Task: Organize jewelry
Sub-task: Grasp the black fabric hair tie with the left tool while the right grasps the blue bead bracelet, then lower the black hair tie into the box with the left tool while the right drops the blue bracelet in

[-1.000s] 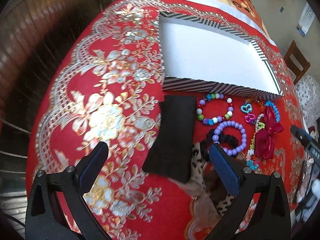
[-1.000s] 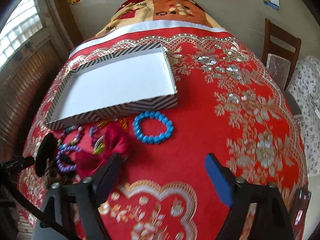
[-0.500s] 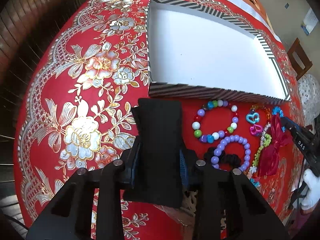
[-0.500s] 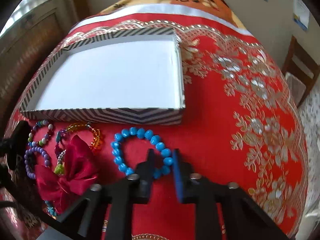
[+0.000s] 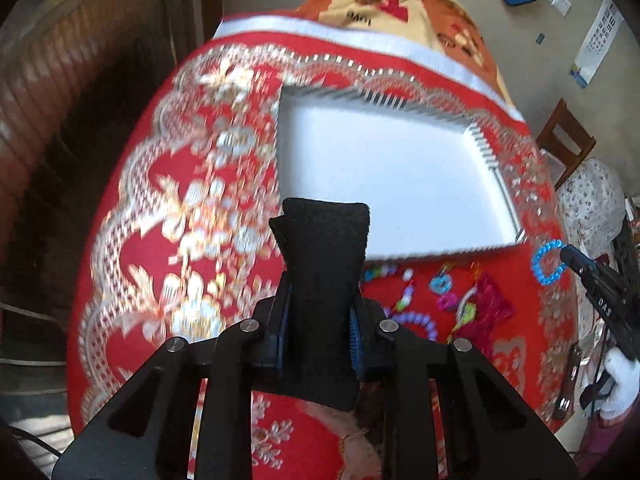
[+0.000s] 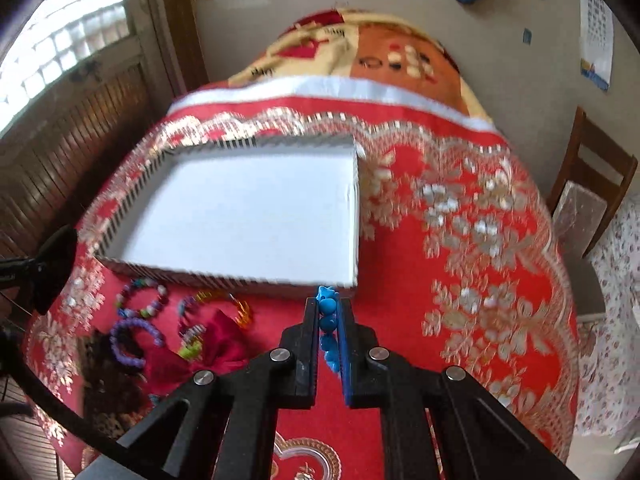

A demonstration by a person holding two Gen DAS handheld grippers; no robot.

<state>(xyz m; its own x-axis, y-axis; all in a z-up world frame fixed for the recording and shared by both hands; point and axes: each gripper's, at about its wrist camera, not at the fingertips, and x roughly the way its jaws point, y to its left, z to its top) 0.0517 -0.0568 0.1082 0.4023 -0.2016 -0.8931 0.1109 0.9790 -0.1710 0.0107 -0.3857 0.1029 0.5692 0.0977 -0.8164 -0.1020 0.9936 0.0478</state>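
Since 1 second ago both pairs of jaws, which stood wide open over the surface, have come together on things and lifted them. The left gripper [image 5: 320,336] now holds the black fabric piece [image 5: 324,280] between its jaws, which are closing a little more on it; the piece stands up in front of the near wall of the striped box [image 5: 486,152], off the red and gold cloth [image 5: 160,216]. The right gripper [image 6: 329,332] has its jaws closed on the blue bead bracelet [image 6: 328,322], and its beads show in a line in the narrow gap between the 2 jaws, just in front of the near right corner of the box. In the left wrist view this bracelet hangs as a ring from the tip of the right gripper, beside the right corner of the box. The box is open and its white floor is bare. The other pieces lie on the cloth in front of the box: a multicolour bead bracelet [image 6: 142,304], a purple bead bracelet [image 6: 130,340], an orange bracelet [image 6: 240,308] and a dark red bow [image 6: 216,340]. The view is blurred, so small details I cannot tell.
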